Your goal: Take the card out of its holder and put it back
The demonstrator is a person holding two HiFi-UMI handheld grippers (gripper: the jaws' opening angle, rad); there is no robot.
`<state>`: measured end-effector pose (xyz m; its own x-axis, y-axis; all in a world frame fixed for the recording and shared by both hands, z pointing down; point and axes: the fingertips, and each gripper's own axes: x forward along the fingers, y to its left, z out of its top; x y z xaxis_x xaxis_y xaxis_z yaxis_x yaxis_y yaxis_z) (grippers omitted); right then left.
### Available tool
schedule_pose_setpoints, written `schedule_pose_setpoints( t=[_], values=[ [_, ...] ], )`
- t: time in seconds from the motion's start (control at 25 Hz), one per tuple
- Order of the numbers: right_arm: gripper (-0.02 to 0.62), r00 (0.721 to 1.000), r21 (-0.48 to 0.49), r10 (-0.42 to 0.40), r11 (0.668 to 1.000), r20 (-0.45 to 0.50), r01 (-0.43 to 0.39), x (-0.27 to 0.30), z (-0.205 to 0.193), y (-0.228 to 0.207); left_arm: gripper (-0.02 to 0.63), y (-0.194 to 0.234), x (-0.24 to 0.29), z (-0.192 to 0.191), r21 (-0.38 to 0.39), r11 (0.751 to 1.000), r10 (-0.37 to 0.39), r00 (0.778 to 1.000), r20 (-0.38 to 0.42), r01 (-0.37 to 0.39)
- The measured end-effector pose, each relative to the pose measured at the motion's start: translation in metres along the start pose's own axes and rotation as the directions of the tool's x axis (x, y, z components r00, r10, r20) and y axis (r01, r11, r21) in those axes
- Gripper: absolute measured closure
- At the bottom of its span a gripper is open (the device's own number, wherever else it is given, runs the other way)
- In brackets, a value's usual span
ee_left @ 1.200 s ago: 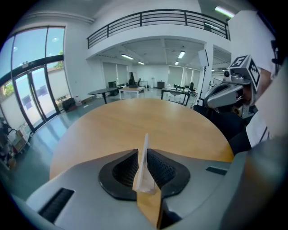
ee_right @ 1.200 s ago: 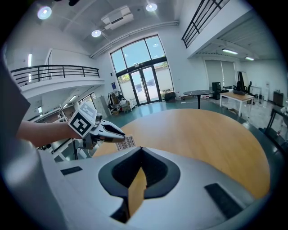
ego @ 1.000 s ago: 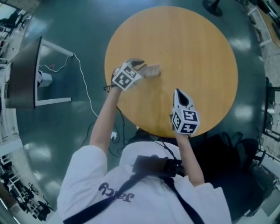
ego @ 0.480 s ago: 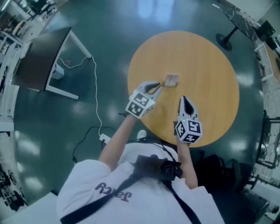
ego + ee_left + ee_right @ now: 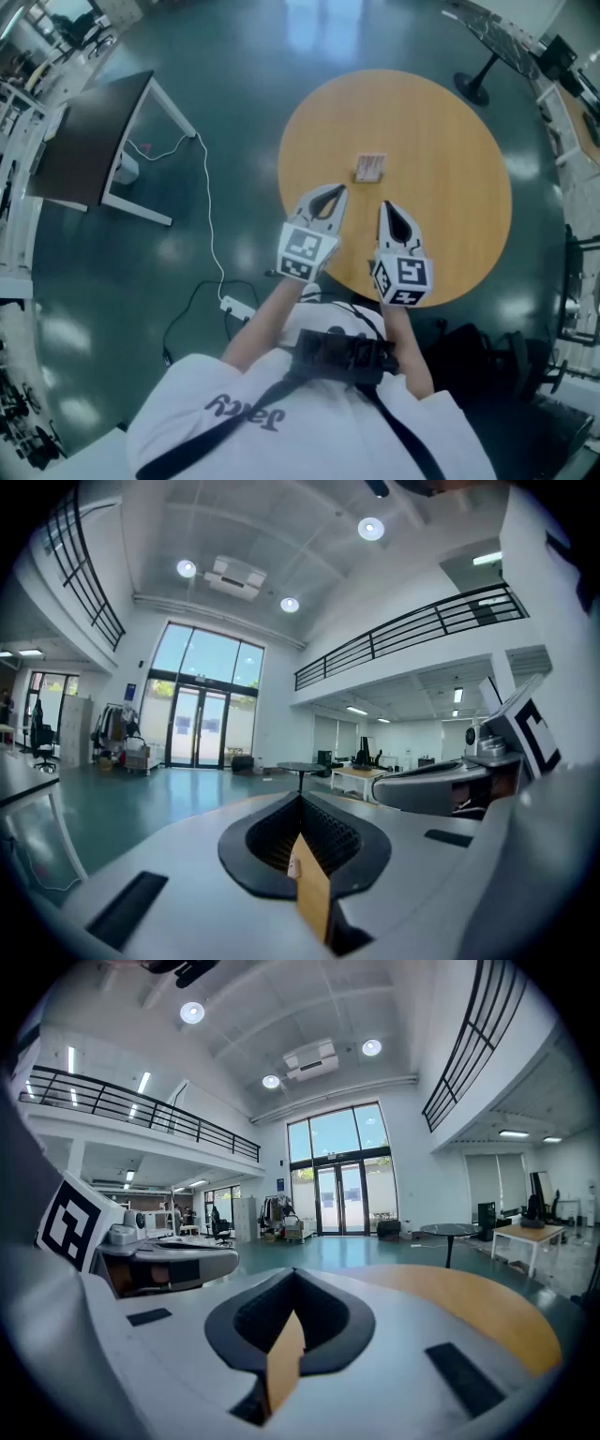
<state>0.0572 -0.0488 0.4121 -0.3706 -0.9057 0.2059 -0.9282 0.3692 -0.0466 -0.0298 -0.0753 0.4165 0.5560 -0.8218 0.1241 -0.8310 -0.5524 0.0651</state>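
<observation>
The card holder (image 5: 369, 167), small and pale with the card in it, lies on the round wooden table (image 5: 441, 141). Both grippers hover side by side over the table's near edge, well short of the holder. My left gripper (image 5: 339, 190) is shut with nothing between its jaws; they have just been closing. In the left gripper view the left gripper (image 5: 300, 795) points level across the hall, with the other tool at its right. My right gripper (image 5: 382, 204) is also shut and empty. The right gripper (image 5: 292, 1271) has the table (image 5: 469, 1309) showing beyond it.
A dark desk (image 5: 89, 141) stands on the green floor at the left. A white cable (image 5: 211, 216) runs from it to a power strip (image 5: 234, 305). A black bag (image 5: 478, 347) lies by the table's near right. A stand's base (image 5: 478, 84) sits beyond the table.
The left gripper, which was at the holder a second ago, has drawn back toward the person and risen. The right gripper has risen too. The holder stays on the table.
</observation>
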Motion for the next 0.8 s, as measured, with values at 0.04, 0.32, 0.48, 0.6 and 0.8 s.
schedule_pose_setpoints(
  t=[0.04, 0.32, 0.48, 0.6, 0.8],
  values=[
    [0.575, 1.000, -0.004, -0.003, 1.000, 0.005, 0.003, -0.002, 0.002, 0.000, 0.592, -0.004, 0.000, 0.003, 0.007, 1.000, -0.002, 1.000, 0.012, 0.002],
    [0.575, 0.997, -0.018, -0.048, 0.999, 0.053, 0.049, -0.015, 0.013, -0.008, 0.592, -0.021, 0.003, 0.005, 0.010, 1.000, -0.029, 0.999, 0.029, 0.029],
    [0.575, 0.995, -0.020, -0.069, 0.997, 0.066, 0.071, -0.018, 0.016, -0.010, 0.592, -0.024, 0.005, 0.001, -0.003, 0.999, -0.042, 0.999, 0.017, 0.042],
    [0.575, 0.994, -0.021, -0.084, 0.996, 0.067, 0.086, -0.021, 0.015, -0.010, 0.592, -0.027, 0.004, -0.002, -0.007, 0.998, -0.055, 0.998, 0.010, 0.055],
    [0.575, 0.995, -0.013, -0.092, 0.996, 0.046, 0.093, -0.022, 0.006, -0.005, 0.592, -0.022, 0.002, -0.013, -0.021, 0.997, -0.073, 0.997, -0.011, 0.073]
  ],
)
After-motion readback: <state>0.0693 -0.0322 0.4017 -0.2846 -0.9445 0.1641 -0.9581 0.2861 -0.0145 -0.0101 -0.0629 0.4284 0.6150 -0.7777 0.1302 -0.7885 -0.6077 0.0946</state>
